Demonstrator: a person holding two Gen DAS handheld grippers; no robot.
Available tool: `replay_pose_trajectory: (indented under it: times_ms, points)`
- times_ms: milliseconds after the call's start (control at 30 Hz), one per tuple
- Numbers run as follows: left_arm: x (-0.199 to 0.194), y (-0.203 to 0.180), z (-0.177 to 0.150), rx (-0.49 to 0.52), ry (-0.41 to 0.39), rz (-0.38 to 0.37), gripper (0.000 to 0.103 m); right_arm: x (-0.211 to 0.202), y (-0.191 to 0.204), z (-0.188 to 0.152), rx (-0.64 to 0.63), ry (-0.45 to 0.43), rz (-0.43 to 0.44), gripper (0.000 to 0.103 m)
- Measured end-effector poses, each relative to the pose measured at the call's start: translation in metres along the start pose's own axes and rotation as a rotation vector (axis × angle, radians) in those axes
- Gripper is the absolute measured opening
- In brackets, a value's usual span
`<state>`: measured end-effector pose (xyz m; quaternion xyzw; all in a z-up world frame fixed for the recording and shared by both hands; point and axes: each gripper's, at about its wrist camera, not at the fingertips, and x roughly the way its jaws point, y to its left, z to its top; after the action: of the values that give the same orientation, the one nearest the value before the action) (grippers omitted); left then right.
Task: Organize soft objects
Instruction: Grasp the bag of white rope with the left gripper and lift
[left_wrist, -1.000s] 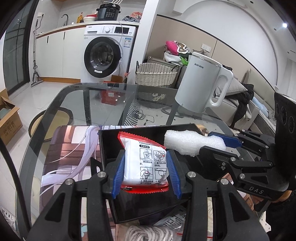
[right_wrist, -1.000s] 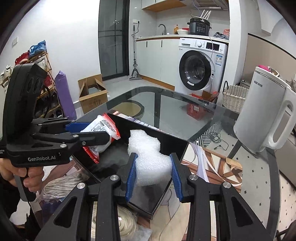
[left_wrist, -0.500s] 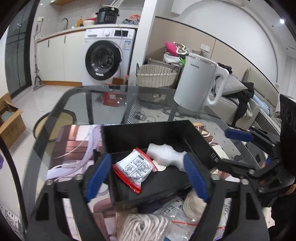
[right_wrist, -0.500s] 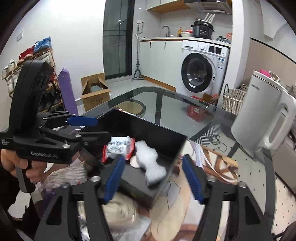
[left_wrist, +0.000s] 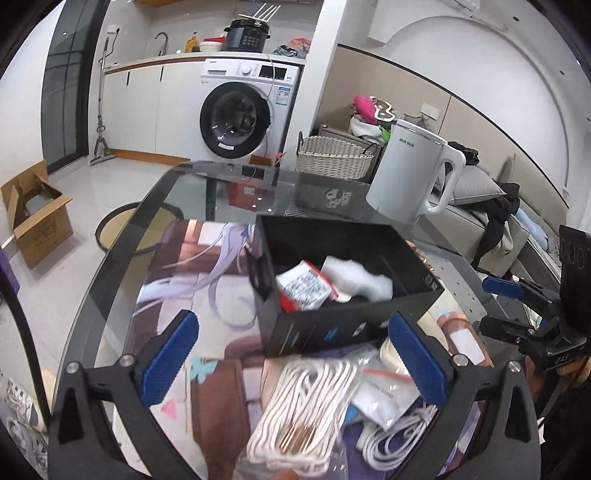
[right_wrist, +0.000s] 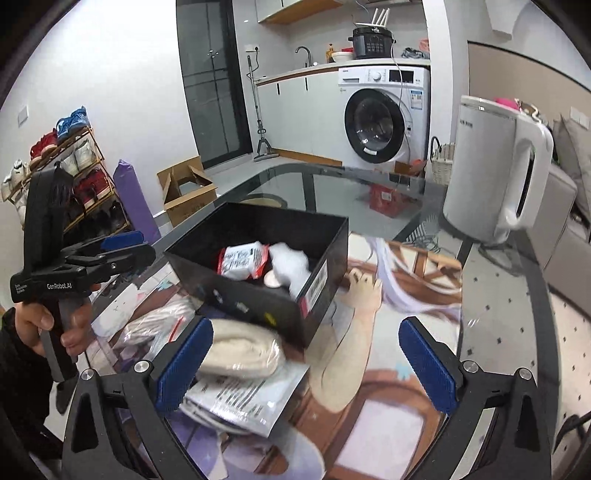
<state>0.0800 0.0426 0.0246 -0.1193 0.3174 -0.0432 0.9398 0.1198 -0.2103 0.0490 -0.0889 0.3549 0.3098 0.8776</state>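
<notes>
- Left tool (left_wrist: 295, 363): pads spread wide, nothing between them; held above the near pile, short of the box (left_wrist: 354, 325)
- Right tool (right_wrist: 306, 363): pads likewise wide apart, holding nothing; over the mat (right_wrist: 406, 369), near the box's corner
- Left tool also shows at the left edge of the right wrist view (right_wrist: 110, 254), gripped in a hand (right_wrist: 44, 325)
- Box: black, open-topped, stands on the printed mat on the glass surface (left_wrist: 122, 236)
- In the box: red-edged packet (left_wrist: 304, 286) on the left, white foam (left_wrist: 356, 275) just beside it on the right; whether they touch, cannot tell; a small round pale item (right_wrist: 272, 279) lies by the foam
- Outside the box, on the near side: coiled white rope (left_wrist: 306, 402), a clear bag with printed sheet (left_wrist: 384, 395), white cable (left_wrist: 395, 435)
- Right wrist view shows a cream roll in clear wrap (right_wrist: 240, 349) touching the box's near wall, lying on a printed bag (right_wrist: 243, 402)
- White kettle (left_wrist: 413, 177) stands on the surface beyond the box, well apart from it
</notes>
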Motion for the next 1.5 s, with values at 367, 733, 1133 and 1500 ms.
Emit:
replay_pose_trajectory:
  times_ms: [367,733,1133,1500]
  points:
    - [-0.004,-0.004,-0.021,0.038,0.029,0.011,0.103,0.001,0.009,-0.010,0.012,0.023,0.021,0.102]
    - [0.020,0.007,-0.037,-0.010,0.145,-0.019,0.103,0.009,0.012,-0.016,0.012,0.050,0.017,0.102]
    - [0.034,0.013,-0.047,-0.049,0.204,-0.060,0.090,0.015,0.012,-0.015,0.010,0.065,0.019,0.102]
    - [0.026,0.001,-0.045,0.004,0.169,-0.118,0.040,0.017,0.018,-0.014,-0.003,0.068,0.030,0.102]
